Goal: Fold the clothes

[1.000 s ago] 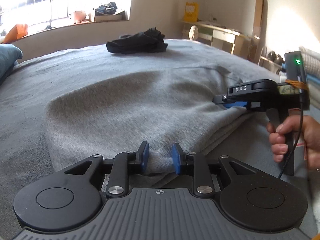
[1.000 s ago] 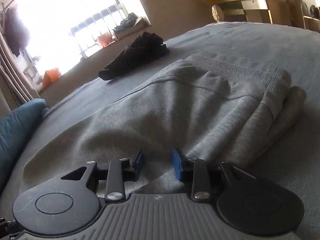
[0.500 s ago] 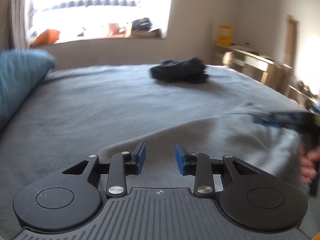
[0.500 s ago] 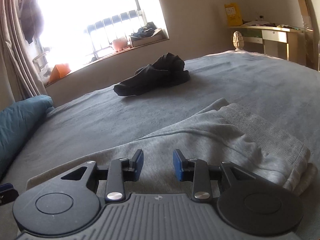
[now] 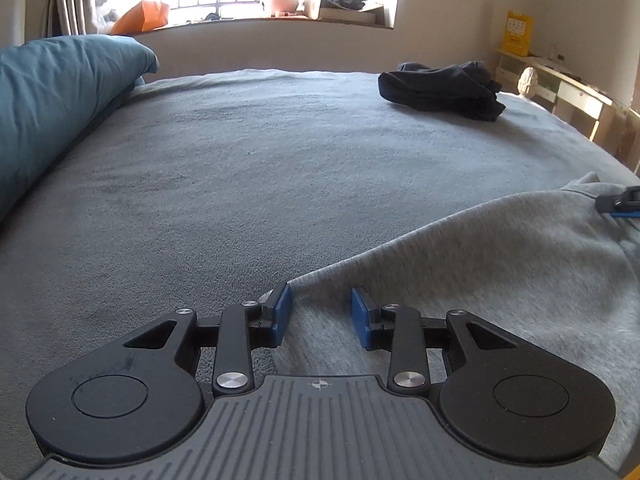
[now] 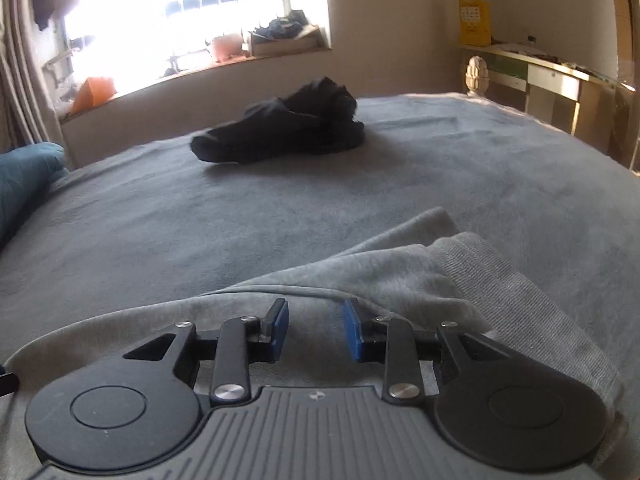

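One grey sweatshirt (image 5: 500, 264), one black garment heap (image 5: 440, 90), one teal pillow (image 5: 52, 96), two grippers (image 5: 320, 312) (image 6: 314, 328).

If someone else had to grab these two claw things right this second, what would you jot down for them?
Left claw: open, nothing pinched, hovering at the near edge of the grey garment.
Right claw: open, nothing pinched, over the same garment's folded end, ribbed band to its right.
Things: grey garment lies on the bed, folded over on itself at least once. A black garment sits crumpled at the far side.
Done: grey garment looks mostly folded.
Left: probably tidy or finish the grey one, then fold the black one.
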Demonstrator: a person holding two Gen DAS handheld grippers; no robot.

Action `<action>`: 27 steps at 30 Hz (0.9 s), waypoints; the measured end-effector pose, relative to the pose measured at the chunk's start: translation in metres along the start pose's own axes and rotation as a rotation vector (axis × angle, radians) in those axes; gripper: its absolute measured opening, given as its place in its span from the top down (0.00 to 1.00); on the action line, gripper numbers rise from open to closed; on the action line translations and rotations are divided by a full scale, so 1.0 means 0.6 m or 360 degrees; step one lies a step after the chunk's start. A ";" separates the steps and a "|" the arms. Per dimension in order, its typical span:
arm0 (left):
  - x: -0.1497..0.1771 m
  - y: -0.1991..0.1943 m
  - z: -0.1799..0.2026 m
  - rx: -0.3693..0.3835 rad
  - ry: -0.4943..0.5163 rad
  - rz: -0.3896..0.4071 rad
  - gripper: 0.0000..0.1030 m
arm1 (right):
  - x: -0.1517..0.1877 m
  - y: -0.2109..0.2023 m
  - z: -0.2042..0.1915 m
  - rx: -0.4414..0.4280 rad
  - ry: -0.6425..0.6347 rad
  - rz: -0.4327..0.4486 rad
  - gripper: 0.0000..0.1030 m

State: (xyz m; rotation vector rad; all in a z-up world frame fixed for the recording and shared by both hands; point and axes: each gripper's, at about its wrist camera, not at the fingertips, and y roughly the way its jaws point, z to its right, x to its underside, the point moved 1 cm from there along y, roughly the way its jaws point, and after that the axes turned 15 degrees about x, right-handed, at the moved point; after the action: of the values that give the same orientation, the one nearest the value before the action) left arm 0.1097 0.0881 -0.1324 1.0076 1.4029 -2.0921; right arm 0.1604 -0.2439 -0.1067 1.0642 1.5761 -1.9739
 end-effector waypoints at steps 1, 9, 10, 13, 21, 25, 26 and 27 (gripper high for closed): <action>0.001 -0.001 -0.001 0.0006 0.0004 0.0005 0.68 | 0.002 0.026 0.004 0.0025 0.0006 -0.0058 0.70; -0.012 -0.027 0.004 0.0004 0.0043 -0.0019 0.68 | 0.008 -0.049 -0.009 -0.0077 -0.0090 0.0054 0.68; -0.015 -0.037 0.006 0.0003 0.0049 -0.0024 0.68 | 0.012 -0.078 -0.008 -0.0148 -0.0075 0.0086 0.68; -0.015 -0.074 0.022 0.0060 0.0085 -0.0079 0.67 | 0.036 -0.161 -0.020 -0.0404 -0.0118 0.0145 0.68; 0.066 -0.136 0.082 0.0261 0.0181 -0.0297 0.60 | 0.165 -0.217 -0.075 -0.0605 -0.0390 -0.0034 0.68; 0.104 -0.124 0.092 0.0200 0.0231 -0.0353 0.59 | 0.171 -0.200 -0.079 -0.0615 -0.0361 -0.0075 0.68; 0.098 -0.128 0.091 0.0192 0.0215 -0.0347 0.59 | 0.161 -0.204 -0.081 -0.0602 -0.0375 -0.0085 0.68; 0.092 -0.131 0.089 0.0186 0.0195 -0.0340 0.59 | 0.154 -0.211 -0.082 -0.0582 -0.0389 -0.0082 0.68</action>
State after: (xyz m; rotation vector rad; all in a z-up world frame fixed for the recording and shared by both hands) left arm 0.0023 0.0731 -0.1144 1.0904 1.5219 -2.3242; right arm 0.0276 -0.1472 -0.0989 0.6200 1.7490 -1.6814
